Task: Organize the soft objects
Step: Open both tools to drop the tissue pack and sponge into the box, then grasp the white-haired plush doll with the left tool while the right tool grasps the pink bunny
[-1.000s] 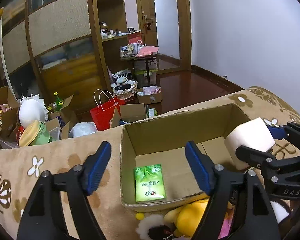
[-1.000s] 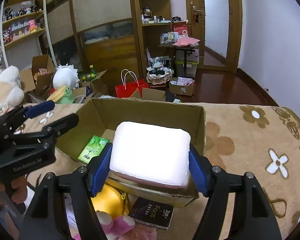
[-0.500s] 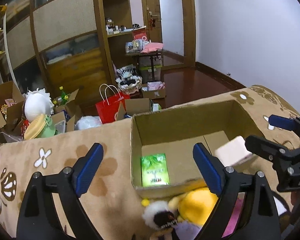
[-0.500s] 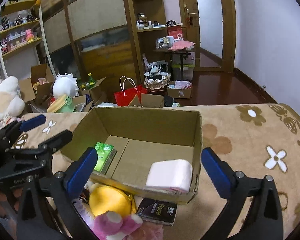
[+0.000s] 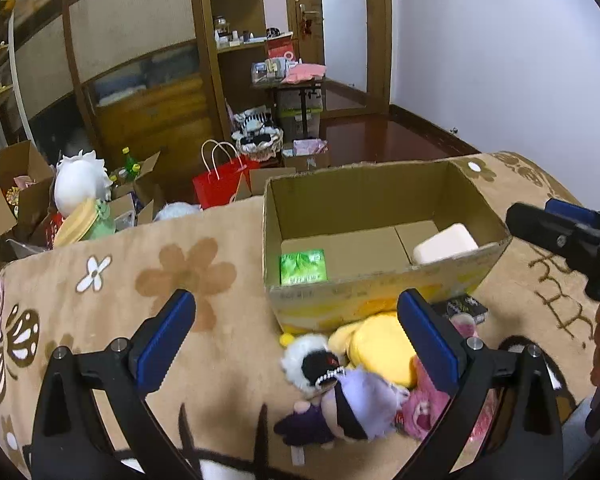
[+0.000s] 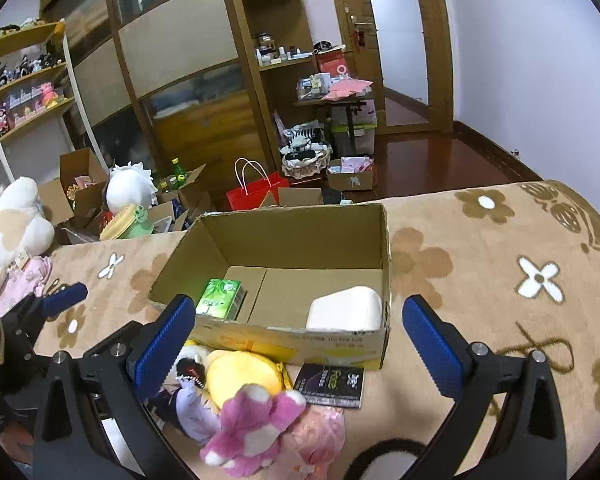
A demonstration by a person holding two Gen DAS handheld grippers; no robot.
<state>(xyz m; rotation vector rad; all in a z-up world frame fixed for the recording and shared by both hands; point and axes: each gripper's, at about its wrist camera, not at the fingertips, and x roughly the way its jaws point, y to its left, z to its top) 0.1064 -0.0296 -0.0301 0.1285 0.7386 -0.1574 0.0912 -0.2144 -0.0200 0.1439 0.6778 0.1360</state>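
Note:
An open cardboard box (image 5: 380,292) (image 6: 386,248) sits on the flowered blanket. Inside lie a green tissue pack (image 5: 303,266) (image 6: 219,299) at the left and a white tissue pack (image 5: 444,243) (image 6: 345,309) at the right. In front of the box lie a yellow plush (image 5: 374,346) (image 6: 242,376), a purple doll (image 5: 340,404), a pink plush (image 6: 256,428) and a black packet (image 6: 330,380). My left gripper (image 5: 296,340) is open and empty above the plush pile. My right gripper (image 6: 300,344) is open and empty, back from the box's front wall.
The flowered blanket (image 6: 500,260) spreads wide to the right and left of the box. Beyond its far edge the floor holds a red bag (image 5: 220,184), cardboard boxes and plush toys (image 6: 16,216). Wooden cabinets and shelves stand behind.
My right gripper opened and dropped the white tissue pack into the box's right side, then drew back. Both grippers pulled back, bringing the plush pile into view.

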